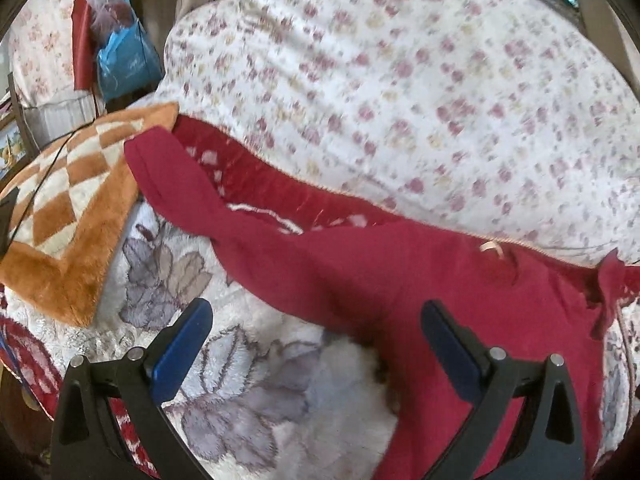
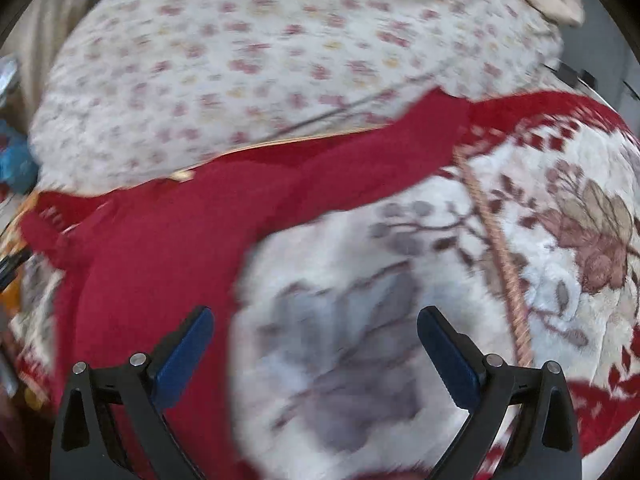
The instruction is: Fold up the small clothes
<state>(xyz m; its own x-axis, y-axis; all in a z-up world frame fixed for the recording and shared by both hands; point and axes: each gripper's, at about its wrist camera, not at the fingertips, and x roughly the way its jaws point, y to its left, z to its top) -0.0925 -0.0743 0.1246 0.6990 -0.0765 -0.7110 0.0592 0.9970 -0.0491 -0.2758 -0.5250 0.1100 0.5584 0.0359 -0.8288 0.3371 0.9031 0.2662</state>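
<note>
A small red long-sleeved top [image 1: 400, 280] lies spread on a fluffy white blanket with grey leaf prints [image 1: 248, 392]. One sleeve [image 1: 172, 184] reaches up to the left. My left gripper [image 1: 316, 328] is open above the garment's left side edge, holding nothing. In the right wrist view the same red top [image 2: 168, 248] fills the left half, its other sleeve [image 2: 384, 152] stretching up to the right. My right gripper [image 2: 314, 332] is open over the white blanket [image 2: 340, 320], just right of the garment's side. The right view is blurred.
A white floral quilt [image 1: 400, 80] bulges behind the garment. An orange and cream checked cushion [image 1: 76, 208] lies at the left. A blue plastic bag [image 1: 124, 56] hangs at the far left. A braided cord [image 2: 500, 248] crosses the blanket on the right.
</note>
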